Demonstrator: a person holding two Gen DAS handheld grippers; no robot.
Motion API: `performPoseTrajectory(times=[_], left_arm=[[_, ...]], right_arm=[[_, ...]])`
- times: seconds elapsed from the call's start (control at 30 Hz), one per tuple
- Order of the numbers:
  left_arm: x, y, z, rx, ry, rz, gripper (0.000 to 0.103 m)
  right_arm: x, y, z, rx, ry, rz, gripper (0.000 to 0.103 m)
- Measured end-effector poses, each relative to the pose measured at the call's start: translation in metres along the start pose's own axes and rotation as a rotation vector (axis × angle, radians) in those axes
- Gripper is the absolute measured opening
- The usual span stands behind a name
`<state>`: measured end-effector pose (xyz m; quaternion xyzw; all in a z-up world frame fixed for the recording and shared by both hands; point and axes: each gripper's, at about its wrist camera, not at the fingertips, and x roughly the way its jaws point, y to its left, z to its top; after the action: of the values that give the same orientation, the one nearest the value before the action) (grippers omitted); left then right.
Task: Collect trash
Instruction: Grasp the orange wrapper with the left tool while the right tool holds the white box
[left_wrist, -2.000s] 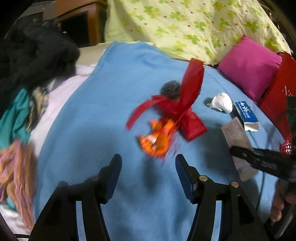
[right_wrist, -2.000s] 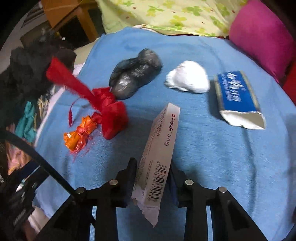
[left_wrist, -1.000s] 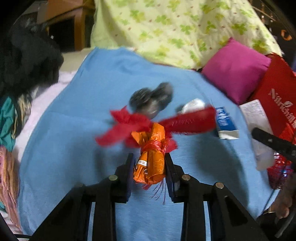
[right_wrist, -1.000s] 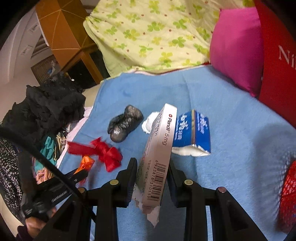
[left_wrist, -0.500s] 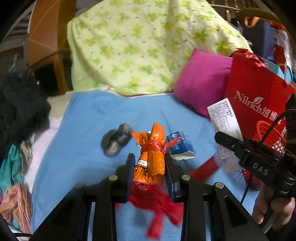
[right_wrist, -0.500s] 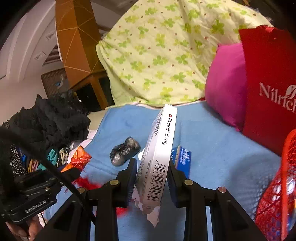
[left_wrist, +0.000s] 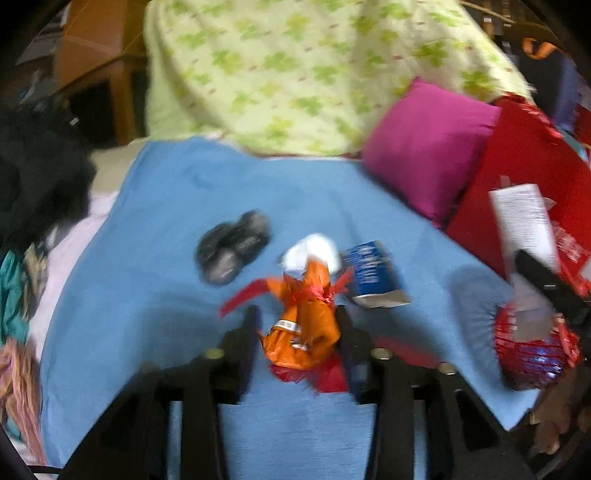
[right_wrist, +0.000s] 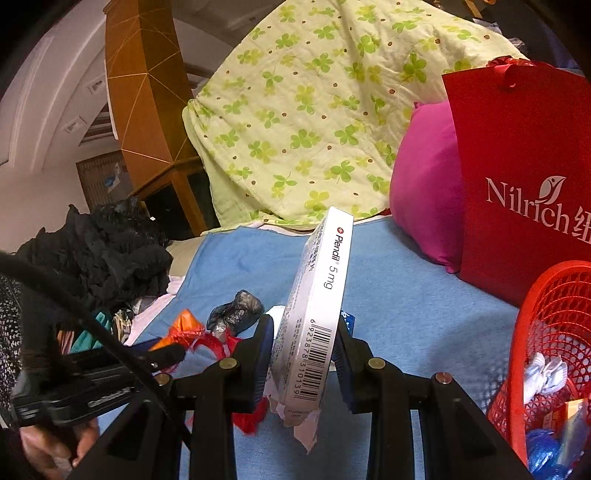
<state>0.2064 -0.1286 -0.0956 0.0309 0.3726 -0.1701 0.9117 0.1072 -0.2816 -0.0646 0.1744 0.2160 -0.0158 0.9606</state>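
Note:
My left gripper (left_wrist: 297, 325) is shut on an orange wrapper (left_wrist: 304, 332) tied with red ribbon, held above the blue blanket (left_wrist: 166, 295). My right gripper (right_wrist: 304, 343) is shut on a white Plendil medicine box (right_wrist: 317, 310), held upright above the blanket (right_wrist: 406, 295). A red mesh basket (right_wrist: 546, 332) holding trash stands at the right; it also shows in the left wrist view (left_wrist: 532, 354). On the blanket lie a crumpled black bag (left_wrist: 232, 251), a white paper wad (left_wrist: 314, 251) and a blue carton (left_wrist: 373, 273).
A red Nilrich paper bag (right_wrist: 524, 184) and a magenta pillow (left_wrist: 428, 147) stand at the right. A green clover quilt (right_wrist: 314, 110) is heaped at the back. Dark and mixed clothes (right_wrist: 99, 251) are piled on the left.
My left gripper closed on the orange wrapper and lifted it off the blanket, ribbon dangling. My right gripper carried the medicine box up and toward the red basket.

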Motion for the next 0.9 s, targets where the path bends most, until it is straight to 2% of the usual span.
performPoseTrajectory(times=[0.1, 0.17, 0.4, 0.6, 0.8, 0.9], left_arm=[[0.004, 0.015, -0.006, -0.022, -0.002, 0.047, 0.058], [0.006, 0.023, -0.01, -0.033, 0.001, 0.079, 0.058], [0.013, 0.018, -0.024, 0.006, 0.015, 0.079, 0.059], [0.028, 0.025, -0.041, -0.02, 0.075, 0.094, 0.059], [0.05, 0.02, -0.054, -0.037, 0.149, 0.048, 0.059], [0.064, 0.026, -0.059, -0.084, 0.197, 0.019, 0.059]], right_arm=[[0.001, 0.0, 0.0, 0.007, 0.001, 0.002, 0.033], [0.002, 0.0, 0.0, 0.004, 0.001, 0.002, 0.033], [0.004, 0.001, -0.002, -0.008, 0.004, -0.009, 0.033], [0.004, 0.002, -0.003, -0.019, 0.011, -0.003, 0.033], [0.009, 0.012, -0.01, -0.071, 0.034, -0.003, 0.033], [0.011, 0.016, -0.012, -0.086, 0.043, 0.0, 0.033]])
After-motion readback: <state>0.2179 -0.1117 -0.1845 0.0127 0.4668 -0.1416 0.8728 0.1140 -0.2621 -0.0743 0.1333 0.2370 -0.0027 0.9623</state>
